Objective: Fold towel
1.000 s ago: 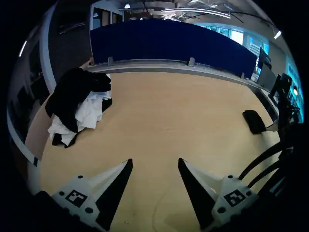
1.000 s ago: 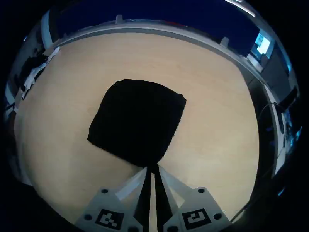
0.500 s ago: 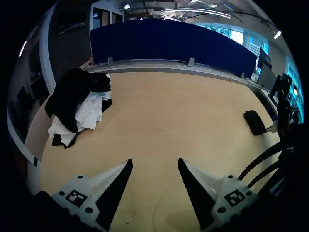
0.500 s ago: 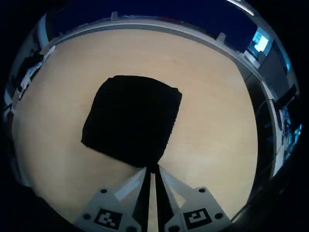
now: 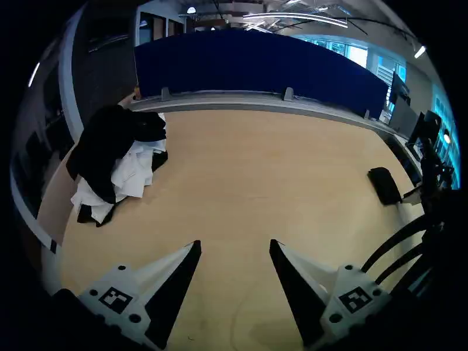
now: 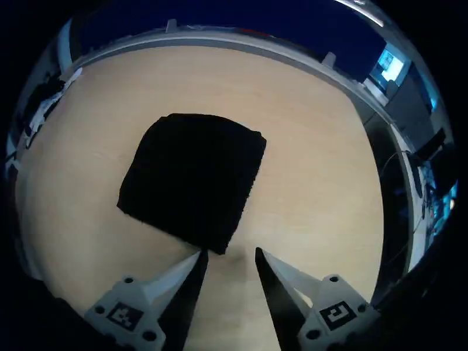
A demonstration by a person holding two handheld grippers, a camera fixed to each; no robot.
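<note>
Black towel (image 6: pixel 193 178) lies folded square just ahead of the spread right gripper (image 6: pixel 230 251), held by neither finger; left gripper (image 5: pixel 234 241), also spread, hovers over the table (image 5: pixel 263 175). Folding looks done.

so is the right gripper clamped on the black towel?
No: the right gripper has its jaws apart, and the folded black towel lies flat on the table.
</note>
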